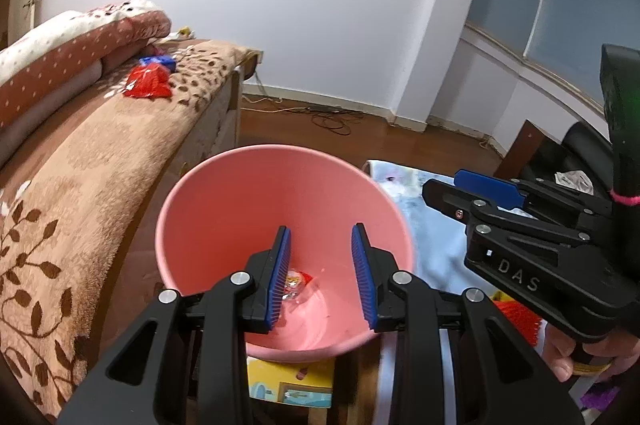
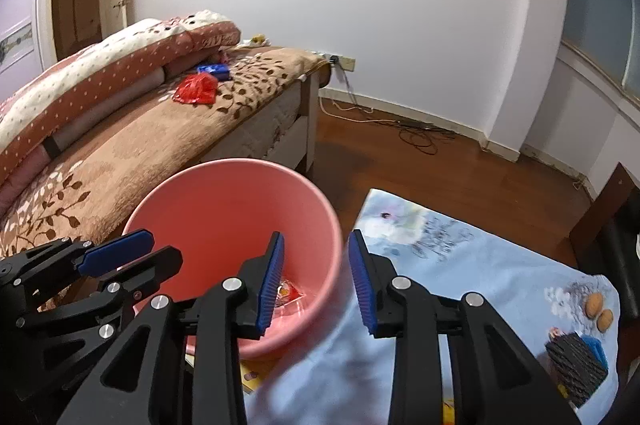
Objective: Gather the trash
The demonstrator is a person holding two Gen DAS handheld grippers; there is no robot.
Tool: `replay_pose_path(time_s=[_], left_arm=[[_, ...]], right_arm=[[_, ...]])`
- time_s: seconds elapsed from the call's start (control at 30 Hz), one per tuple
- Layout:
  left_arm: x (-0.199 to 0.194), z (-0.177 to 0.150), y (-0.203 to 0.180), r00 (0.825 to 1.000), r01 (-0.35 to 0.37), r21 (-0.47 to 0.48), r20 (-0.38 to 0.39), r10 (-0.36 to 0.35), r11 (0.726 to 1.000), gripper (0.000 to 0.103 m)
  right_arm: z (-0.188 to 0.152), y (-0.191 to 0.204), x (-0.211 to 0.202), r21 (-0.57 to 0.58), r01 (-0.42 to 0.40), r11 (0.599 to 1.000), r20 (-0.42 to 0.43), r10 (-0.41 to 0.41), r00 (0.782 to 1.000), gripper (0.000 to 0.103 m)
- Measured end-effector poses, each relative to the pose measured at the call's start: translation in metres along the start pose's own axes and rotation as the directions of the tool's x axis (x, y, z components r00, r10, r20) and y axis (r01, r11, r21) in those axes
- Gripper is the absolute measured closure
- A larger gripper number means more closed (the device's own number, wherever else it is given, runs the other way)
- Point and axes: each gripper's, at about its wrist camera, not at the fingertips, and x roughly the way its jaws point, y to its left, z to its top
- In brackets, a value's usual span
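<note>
Nearby, red bag (image 2: 196,88) on bed (image 2: 168,141).

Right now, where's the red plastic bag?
On the bed, upper left in both views: red plastic bag lies just before the blue packet, beside the folded quilt.

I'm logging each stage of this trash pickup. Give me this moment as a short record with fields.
bin: pink bucket beside the bed, upright
in bin: clear wrapper with red print at the bottom
left gripper: open, empty, over the bucket
right gripper: open, empty, above the bucket's rim
still out: red plastic bag and blue packet on the bed blanket
</note>
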Motion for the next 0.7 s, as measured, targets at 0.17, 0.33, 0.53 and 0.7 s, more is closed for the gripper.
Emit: replay_pose_path(time_s=[0.17,0.33,0.53,0.7], left_arm=[[-0.008,-0.001,-0.024,1.000,0.030,0.039,0.004,-0.030,0.999,0.071],[-0.009,-0.003,-0.044,0.998,0.057,0.079,-0.003,-0.057,0.995,0.071],[-0.006,-0.010,-0.073,0.994,0.108,0.129,-0.032,-0.105,0.986,0.071],[0.000,-0.018,-0.096,0.988,0.150,0.176,-0.070,-0.140,0.973,0.071]], right_arm=[[-0.006,-0.016,-0.016,0.035,0.021,0.999,0.015,-0.022,1.000,0.067],[-0.017,-0.034,-0.032,0.063,0.044,0.997,0.020,-0.045,0.999,0.066],[-0.037,-0.062,-0.053,0.110,0.075,0.991,0.019,-0.078,0.997,0.065],[-0.063,-0.096,-0.074,0.158,0.139,0.978,0.010,-0.142,0.990,0.065]])
